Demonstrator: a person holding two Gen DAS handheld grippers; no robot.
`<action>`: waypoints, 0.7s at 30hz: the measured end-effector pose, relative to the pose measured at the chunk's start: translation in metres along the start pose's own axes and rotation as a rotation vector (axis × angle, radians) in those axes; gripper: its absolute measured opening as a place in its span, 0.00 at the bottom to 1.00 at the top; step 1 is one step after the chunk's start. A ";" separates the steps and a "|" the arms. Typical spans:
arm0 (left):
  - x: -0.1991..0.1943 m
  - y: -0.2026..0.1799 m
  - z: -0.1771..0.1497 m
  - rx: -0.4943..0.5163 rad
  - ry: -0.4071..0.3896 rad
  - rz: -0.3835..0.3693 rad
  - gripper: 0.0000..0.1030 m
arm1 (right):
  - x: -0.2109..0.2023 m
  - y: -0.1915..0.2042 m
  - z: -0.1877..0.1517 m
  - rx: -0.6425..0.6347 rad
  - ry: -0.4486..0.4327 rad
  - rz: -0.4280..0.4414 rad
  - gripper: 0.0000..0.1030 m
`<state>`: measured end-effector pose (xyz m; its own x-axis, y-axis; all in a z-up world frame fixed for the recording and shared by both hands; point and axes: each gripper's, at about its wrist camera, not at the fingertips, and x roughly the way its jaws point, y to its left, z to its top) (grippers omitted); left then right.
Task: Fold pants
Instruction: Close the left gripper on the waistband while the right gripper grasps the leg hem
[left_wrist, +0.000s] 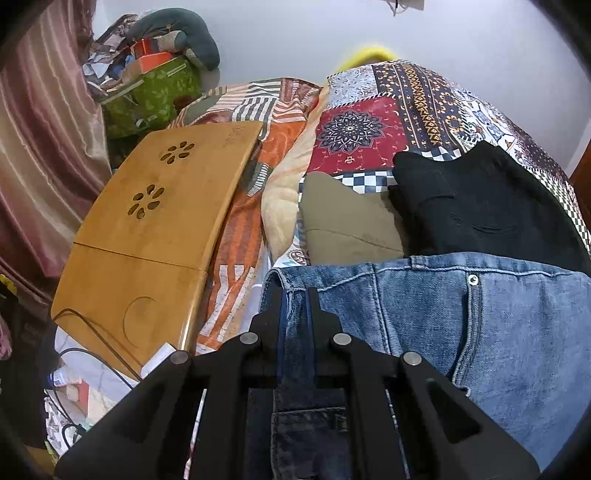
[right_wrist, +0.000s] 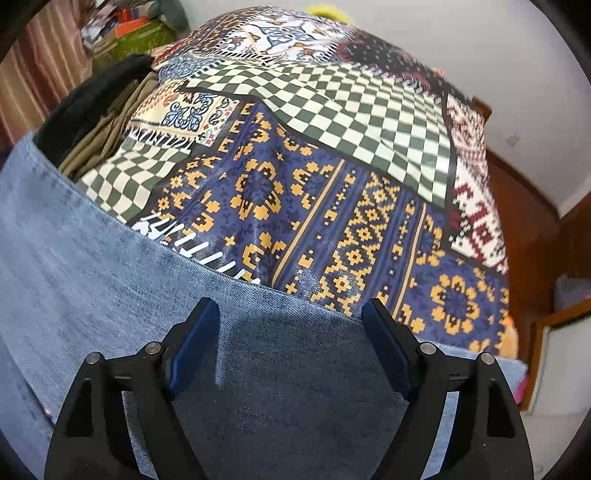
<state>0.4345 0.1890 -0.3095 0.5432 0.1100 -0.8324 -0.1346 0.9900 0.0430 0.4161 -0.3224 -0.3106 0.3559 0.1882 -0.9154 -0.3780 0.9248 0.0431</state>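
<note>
Blue jeans (left_wrist: 498, 325) lie on the patterned bedspread (left_wrist: 369, 122), waistband and button toward the far side. My left gripper (left_wrist: 295, 299) is shut on the left edge of the jeans near the waistband. In the right wrist view the denim (right_wrist: 110, 277) stretches across the lower left. My right gripper (right_wrist: 290, 314) is open above the denim near its far edge, with its jaws wide apart and nothing between them.
Folded black pants (left_wrist: 480, 206) and olive pants (left_wrist: 343, 221) lie just beyond the jeans. A wooden lap tray (left_wrist: 155, 229) sits on the striped blanket to the left. A cluttered pile (left_wrist: 147, 74) stands at the back left. The bed's right edge drops to wooden furniture (right_wrist: 554, 325).
</note>
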 end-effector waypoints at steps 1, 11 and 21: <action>0.000 0.000 0.000 -0.001 -0.002 -0.003 0.08 | 0.000 -0.001 -0.001 0.008 0.001 0.021 0.57; -0.031 -0.008 0.009 0.009 -0.061 0.012 0.01 | -0.021 0.024 -0.028 0.011 -0.098 -0.034 0.10; -0.055 -0.023 0.049 0.044 -0.157 0.049 0.00 | -0.054 0.010 -0.001 0.037 -0.254 -0.114 0.08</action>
<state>0.4483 0.1648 -0.2375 0.6602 0.1677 -0.7321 -0.1295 0.9856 0.1090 0.3919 -0.3238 -0.2608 0.5991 0.1552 -0.7855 -0.2936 0.9553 -0.0352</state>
